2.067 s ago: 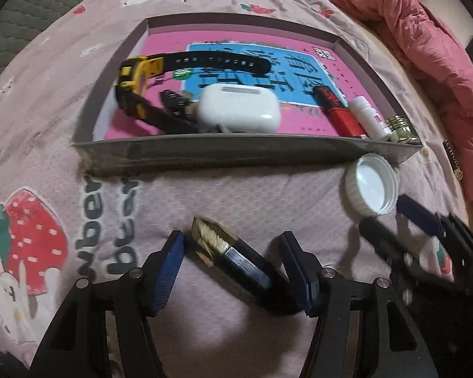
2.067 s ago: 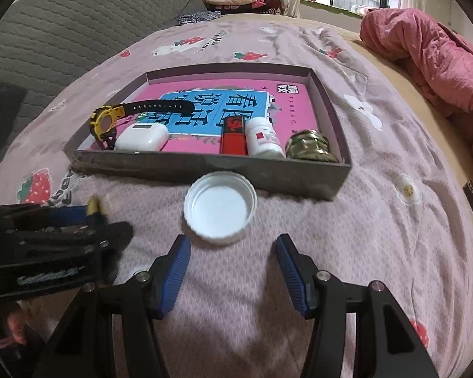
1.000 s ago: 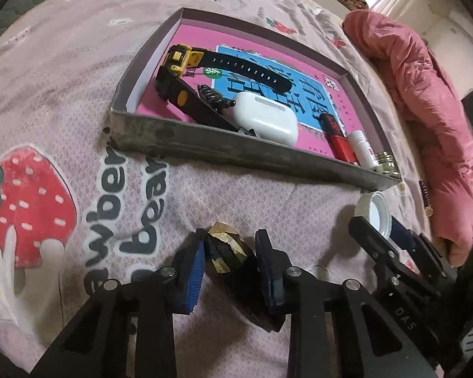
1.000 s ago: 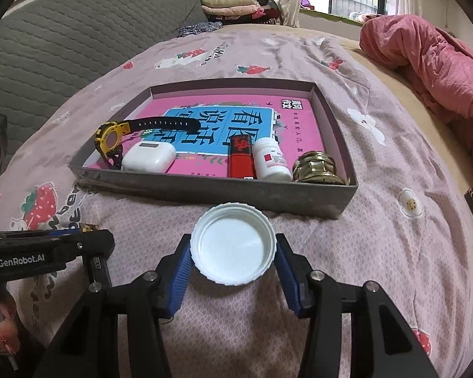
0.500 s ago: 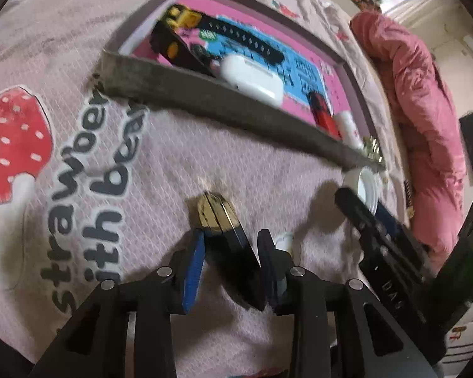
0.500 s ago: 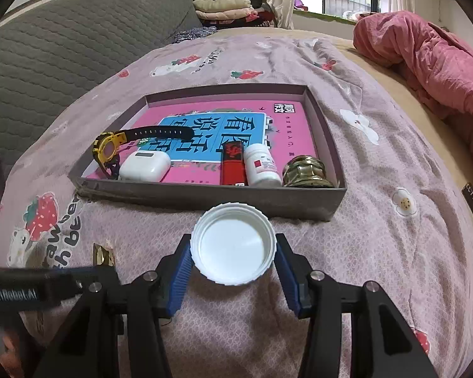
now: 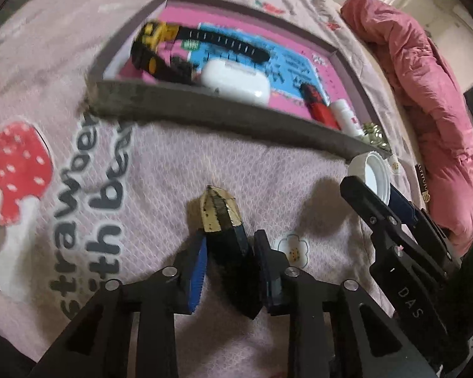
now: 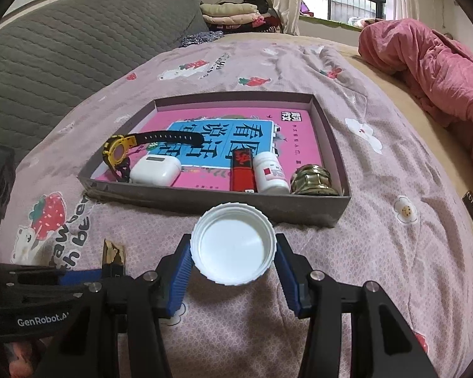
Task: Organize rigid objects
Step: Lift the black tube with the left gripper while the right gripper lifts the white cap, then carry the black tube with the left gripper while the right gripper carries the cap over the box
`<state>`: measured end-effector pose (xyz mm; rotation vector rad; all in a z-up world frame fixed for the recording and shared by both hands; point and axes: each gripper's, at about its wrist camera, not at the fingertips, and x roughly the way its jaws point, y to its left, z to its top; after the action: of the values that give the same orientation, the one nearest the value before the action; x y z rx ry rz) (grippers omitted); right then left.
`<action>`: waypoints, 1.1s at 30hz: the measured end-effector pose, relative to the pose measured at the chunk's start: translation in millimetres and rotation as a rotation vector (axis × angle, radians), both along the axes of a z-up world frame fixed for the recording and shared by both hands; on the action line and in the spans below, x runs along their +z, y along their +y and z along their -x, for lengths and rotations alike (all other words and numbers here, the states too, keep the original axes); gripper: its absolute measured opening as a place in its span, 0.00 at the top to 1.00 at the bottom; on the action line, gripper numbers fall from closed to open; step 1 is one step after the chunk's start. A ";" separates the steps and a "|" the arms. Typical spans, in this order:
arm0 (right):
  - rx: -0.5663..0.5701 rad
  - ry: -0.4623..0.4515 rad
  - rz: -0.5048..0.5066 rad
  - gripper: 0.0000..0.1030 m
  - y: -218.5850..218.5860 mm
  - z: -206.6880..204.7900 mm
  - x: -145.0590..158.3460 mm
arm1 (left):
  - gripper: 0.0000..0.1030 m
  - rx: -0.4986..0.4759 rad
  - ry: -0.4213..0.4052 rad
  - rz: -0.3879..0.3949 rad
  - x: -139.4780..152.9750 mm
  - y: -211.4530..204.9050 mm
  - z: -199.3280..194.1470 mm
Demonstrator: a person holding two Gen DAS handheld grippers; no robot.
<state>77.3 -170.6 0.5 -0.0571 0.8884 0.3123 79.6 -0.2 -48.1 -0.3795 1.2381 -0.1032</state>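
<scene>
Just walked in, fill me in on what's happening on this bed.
A person is tidying small items into a shallow grey box on the bedspread. The left hand-held gripper is shut on a dark, gold-tipped object, and the right hand-held gripper is shut on a white lid; both are in front of the box, outside it. Already inside are a yellow watch, a white earbud case, a red lighter, a white pill bottle and a brass-coloured piece.

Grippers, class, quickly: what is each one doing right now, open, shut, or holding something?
Left gripper: shut on the dark bar with a gold tip.
Right gripper: shut on the white lid.
</scene>
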 end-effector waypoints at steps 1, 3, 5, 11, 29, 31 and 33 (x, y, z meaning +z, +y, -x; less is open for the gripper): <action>0.001 -0.005 -0.002 0.51 0.3 0.5 1.9 | 0.74 0.000 -0.013 -0.003 3.5 0.9 -0.5; 0.004 -0.013 -0.002 0.51 0.9 1.1 4.8 | 0.78 -0.001 -0.041 -0.020 10.5 3.1 -1.9; 0.004 -0.017 -0.008 0.51 1.2 1.4 7.1 | 0.78 0.000 -0.077 -0.031 18.4 6.5 -2.4; 0.004 -0.022 -0.014 0.51 0.6 1.4 10.3 | 0.78 0.007 -0.099 -0.027 23.0 15.8 -5.8; 0.000 -0.067 -0.032 0.51 5.0 -8.0 26.1 | 0.78 -0.017 -0.274 -0.090 67.6 14.4 -23.4; 0.002 -0.073 -0.036 0.51 6.2 -9.1 28.4 | 0.78 -0.023 -0.292 -0.099 72.2 13.4 -27.3; 0.005 -0.079 -0.035 0.51 8.1 -10.5 29.9 | 0.78 -0.030 -0.307 -0.108 76.5 12.4 -31.3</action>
<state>87.9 -162.6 30.4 -0.0397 0.8045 0.3284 110.9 12.2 28.4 -0.2406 0.9420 -0.1154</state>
